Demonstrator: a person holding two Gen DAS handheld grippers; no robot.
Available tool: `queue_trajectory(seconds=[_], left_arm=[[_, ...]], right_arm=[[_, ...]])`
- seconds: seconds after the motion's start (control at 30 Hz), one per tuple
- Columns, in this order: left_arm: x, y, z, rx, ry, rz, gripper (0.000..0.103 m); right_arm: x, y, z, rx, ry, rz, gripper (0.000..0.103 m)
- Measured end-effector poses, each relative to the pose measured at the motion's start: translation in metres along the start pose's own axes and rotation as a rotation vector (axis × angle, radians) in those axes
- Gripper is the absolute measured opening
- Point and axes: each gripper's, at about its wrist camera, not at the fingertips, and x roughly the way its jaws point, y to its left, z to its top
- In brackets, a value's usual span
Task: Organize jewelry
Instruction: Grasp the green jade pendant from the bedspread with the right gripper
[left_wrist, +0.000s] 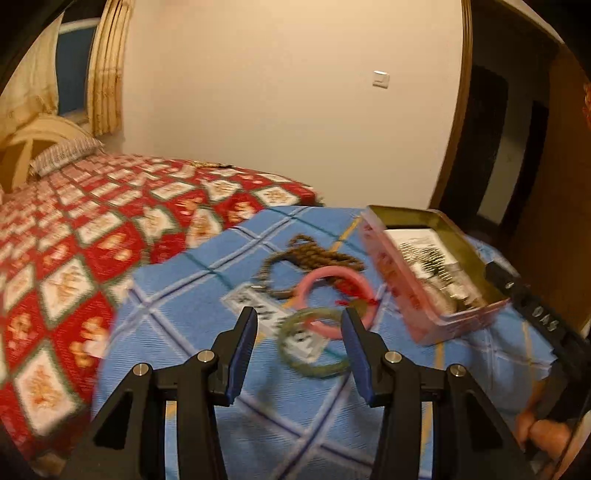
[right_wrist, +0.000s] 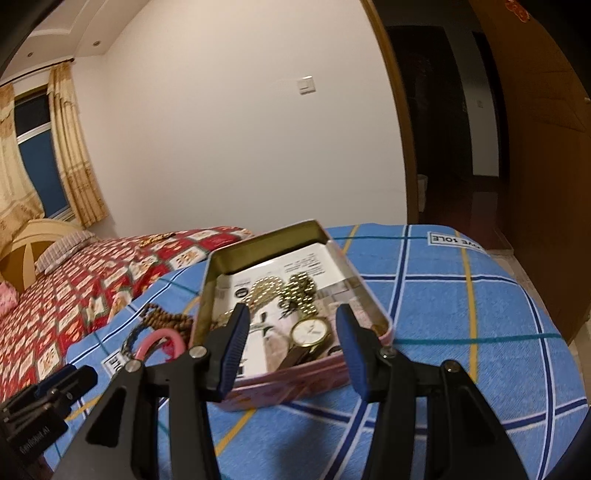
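On a blue checked cloth (left_wrist: 229, 369) lie a green bangle (left_wrist: 314, 343), a pink bangle (left_wrist: 332, 302) and brown bead strings (left_wrist: 314, 258). My left gripper (left_wrist: 300, 317) hovers just short of the bangles, jaws open, nothing between them. An open pink tin (right_wrist: 295, 380) holds a gold watch (right_wrist: 310, 330), gold bead chains (right_wrist: 280, 290) and a printed card. The tin (left_wrist: 432, 306) also shows at the right in the left wrist view. My right gripper (right_wrist: 291, 315) hangs open above the tin's near edge, holding nothing. The pink bangle (right_wrist: 159, 339) peeks out left of the tin.
A bed with a red patterned cover (left_wrist: 92, 229) stretches left, with a pillow (left_wrist: 62, 155) at its head. A dark doorway (right_wrist: 443, 129) and a wooden door (right_wrist: 546, 166) stand to the right. The right gripper's body (left_wrist: 535, 314) shows beside the tin. A hand (left_wrist: 543, 432) shows low right.
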Motion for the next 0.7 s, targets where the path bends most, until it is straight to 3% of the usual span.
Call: queue_trajectory(seconds=[0.2,0.33,0.5,0.63,0.7], left_arm=[[0.001,0.036,-0.002,-0.024,0.019,0.106,0.048],[0.010,0.053,-0.004,-0.096,0.059,0.110,0.048],[0.009,0.056,-0.006,-0.115,0.061,0.117,0.051],[0.005,0.062,-0.007,-0.152,0.045,0.127,0.051],[0.002,0.066,-0.007,-0.167,0.038,0.139,0.052]], right_arm=[[-0.004,0.023,-0.010,-0.014,0.043,0.115,0.053],[-0.004,0.050,-0.019,-0.053,0.082,0.208,0.053],[0.005,0.084,-0.031,-0.096,0.165,0.303,0.053],[0.016,0.110,-0.042,-0.159,0.234,0.340,0.068],[0.023,0.120,-0.047,-0.195,0.267,0.319,0.070]])
